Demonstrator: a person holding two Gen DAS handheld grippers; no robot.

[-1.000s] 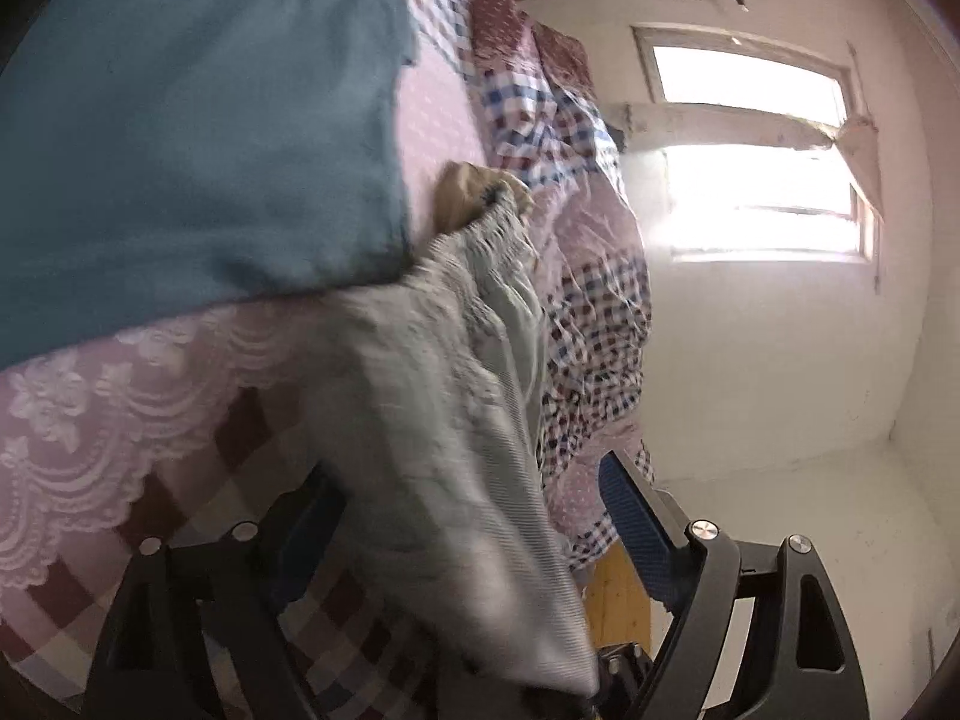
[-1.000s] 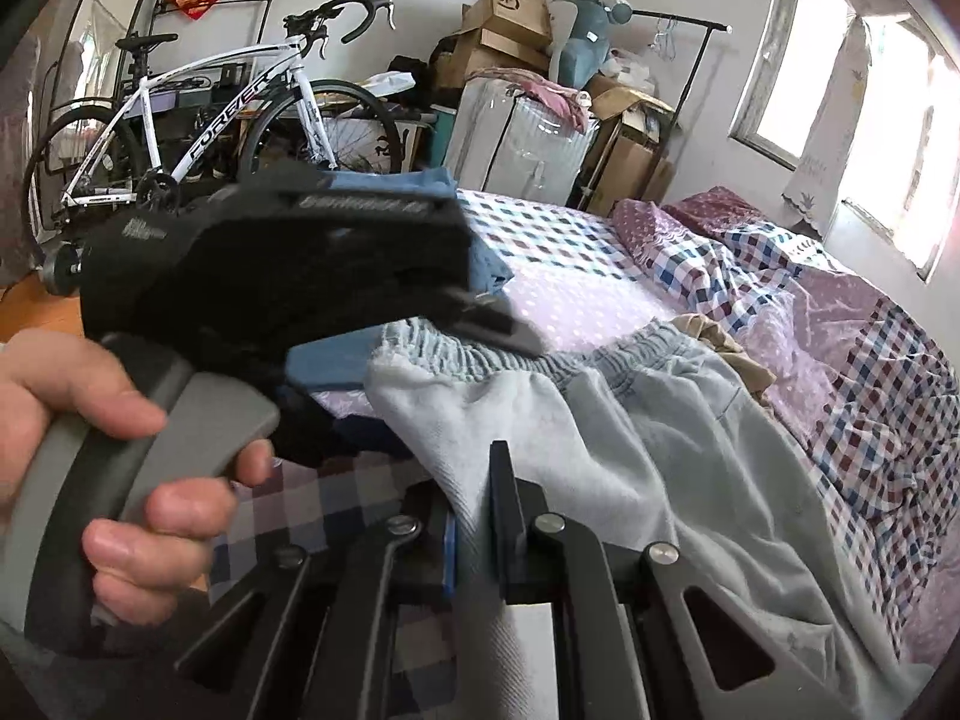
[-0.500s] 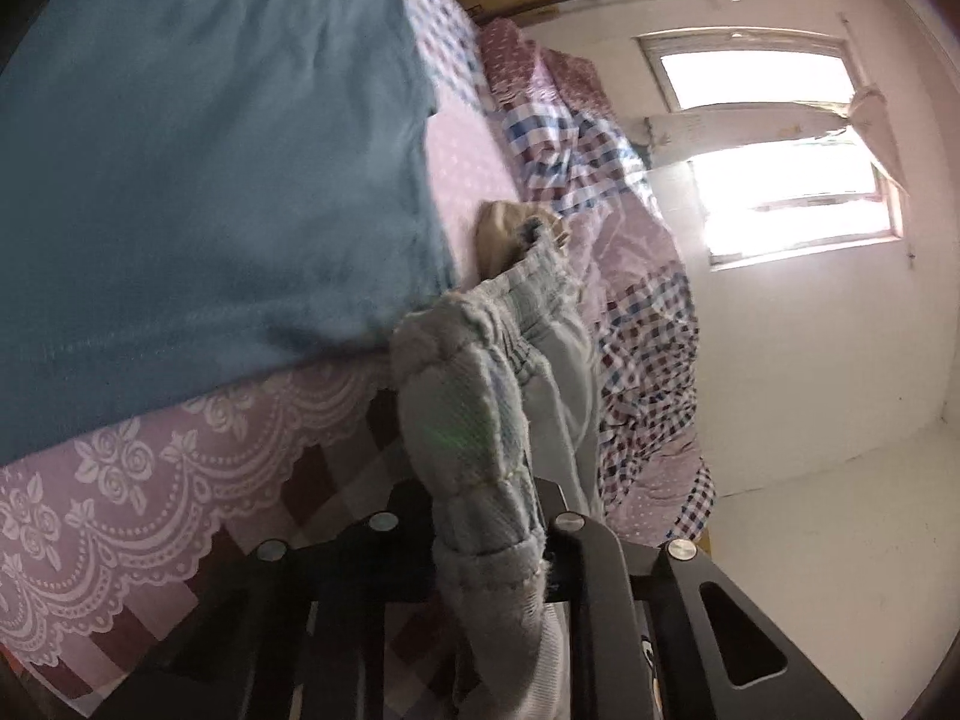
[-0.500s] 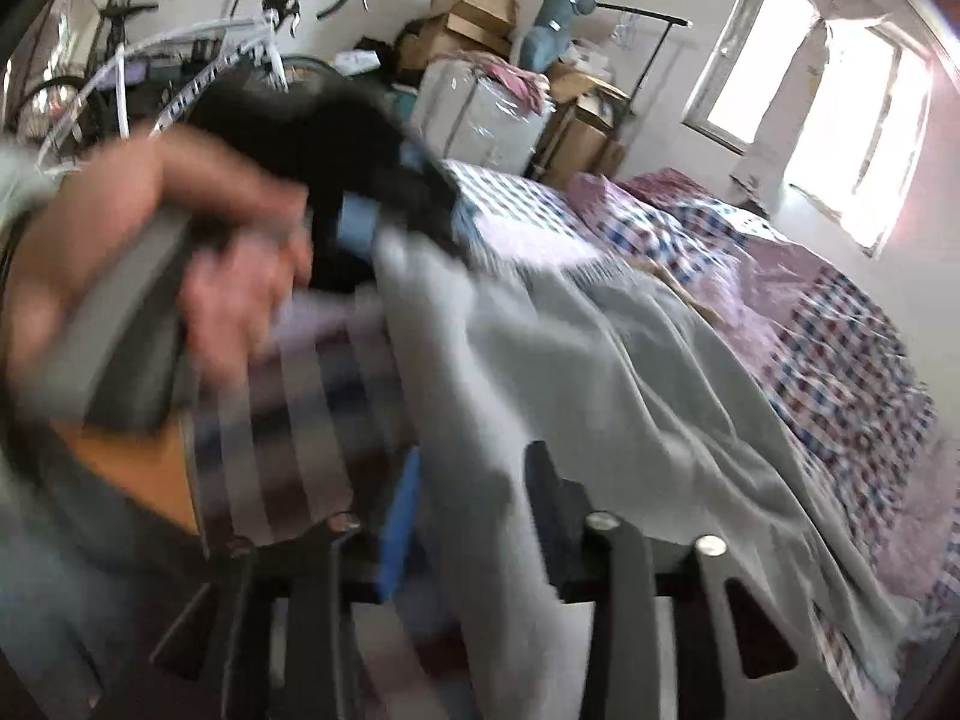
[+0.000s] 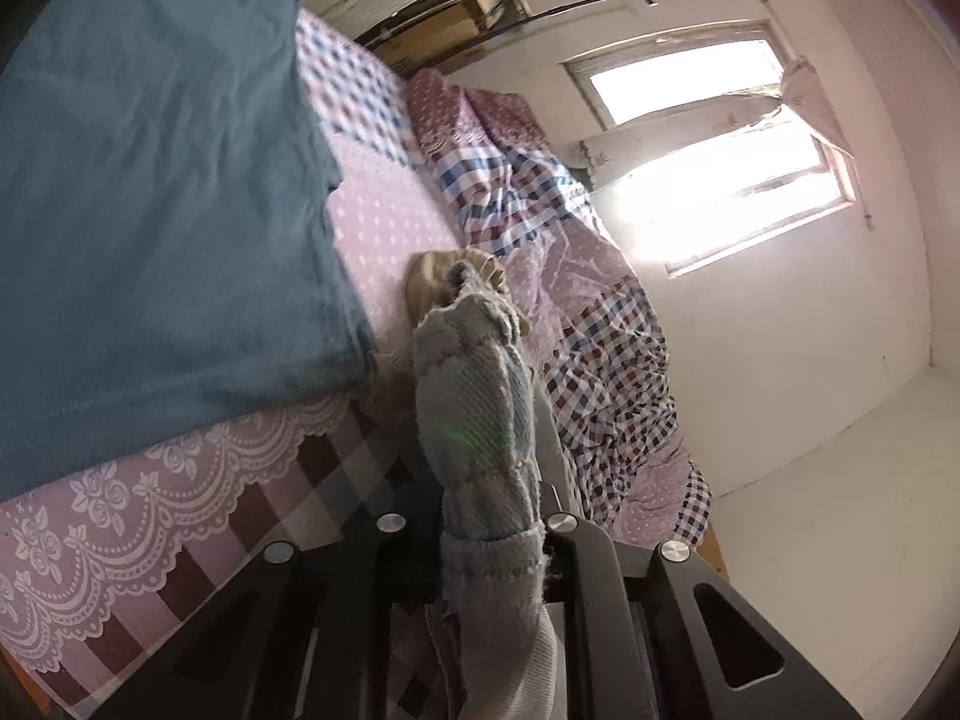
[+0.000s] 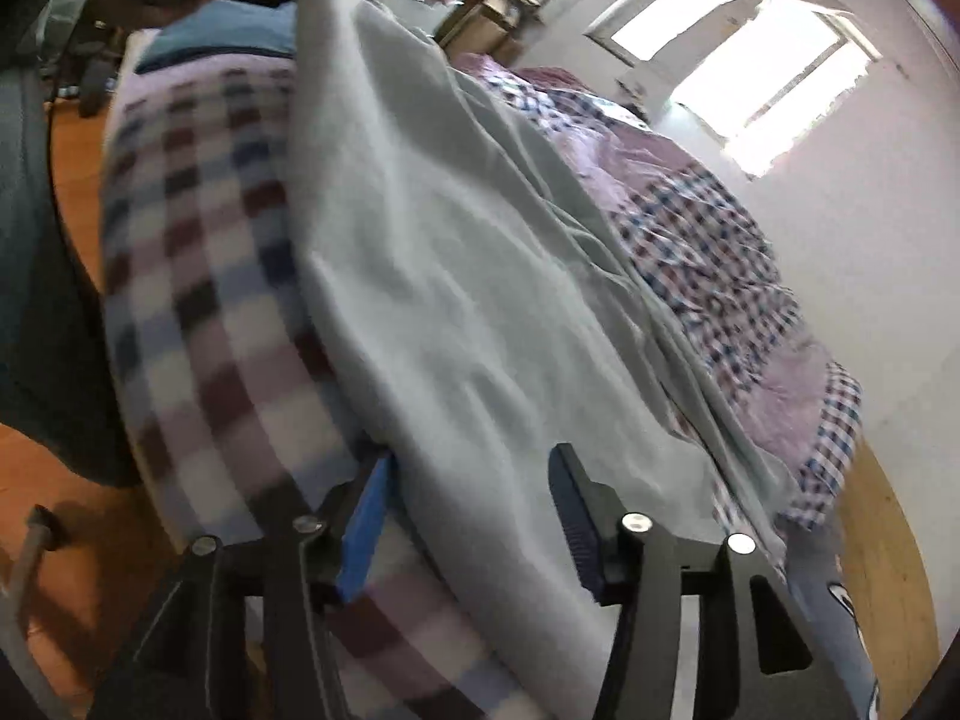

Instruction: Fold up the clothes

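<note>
Since a second ago my right hand-held gripper (image 6: pixel 474 516) has let go of the grey sweatpants (image 6: pixel 480 300); its blue pads now stand wide apart around the cloth. Those sweatpants lie stretched across the checked bed (image 6: pixel 198 312), a bright window (image 6: pixel 738 54) beyond it. My left hand-held gripper (image 5: pixel 489 531), earlier spread, is now clamped on the ribbed waistband (image 5: pixel 474 420), beside the blue garment (image 5: pixel 150 210).

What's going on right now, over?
Left gripper shut on grey trousers. Right gripper open around them. Blue cloth lies beside.
</note>
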